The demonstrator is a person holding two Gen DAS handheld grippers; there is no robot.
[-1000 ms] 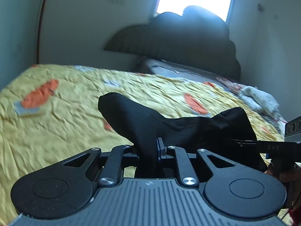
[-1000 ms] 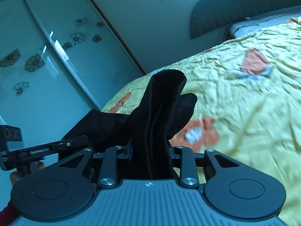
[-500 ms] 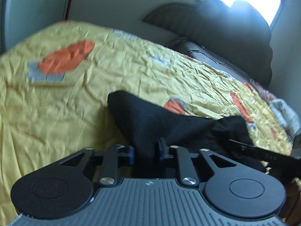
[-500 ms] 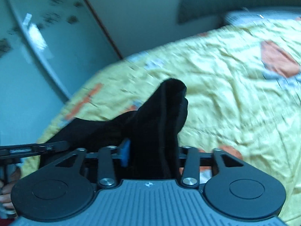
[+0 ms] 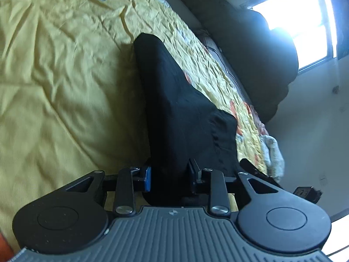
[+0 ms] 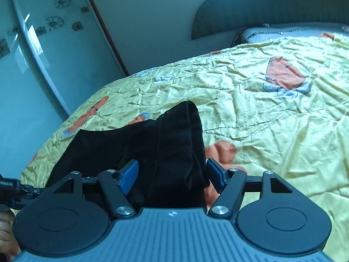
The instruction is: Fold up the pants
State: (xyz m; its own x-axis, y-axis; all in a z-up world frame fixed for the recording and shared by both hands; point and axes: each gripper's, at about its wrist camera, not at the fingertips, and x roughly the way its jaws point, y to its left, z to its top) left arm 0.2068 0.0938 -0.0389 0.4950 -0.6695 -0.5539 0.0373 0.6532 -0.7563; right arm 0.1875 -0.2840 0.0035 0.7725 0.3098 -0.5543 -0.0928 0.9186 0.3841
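My right tongs (image 6: 172, 176): jaws have just been opening, now clear of the black pants (image 6: 152, 148) between them. Left tongs (image 5: 169, 178): jaws narrower, just closing a little, pads seem to touch the cloth; grip uncertain. Pants run toward 12 o'clock on the yellow bedspread (image 6: 272, 120). Release fully, withdraw low toward 6, avoid dragging the fold.

A wrinkled yellow bedspread (image 6: 272, 118) lies below a dark headboard (image 5: 250, 50) and bright window (image 5: 301, 21).
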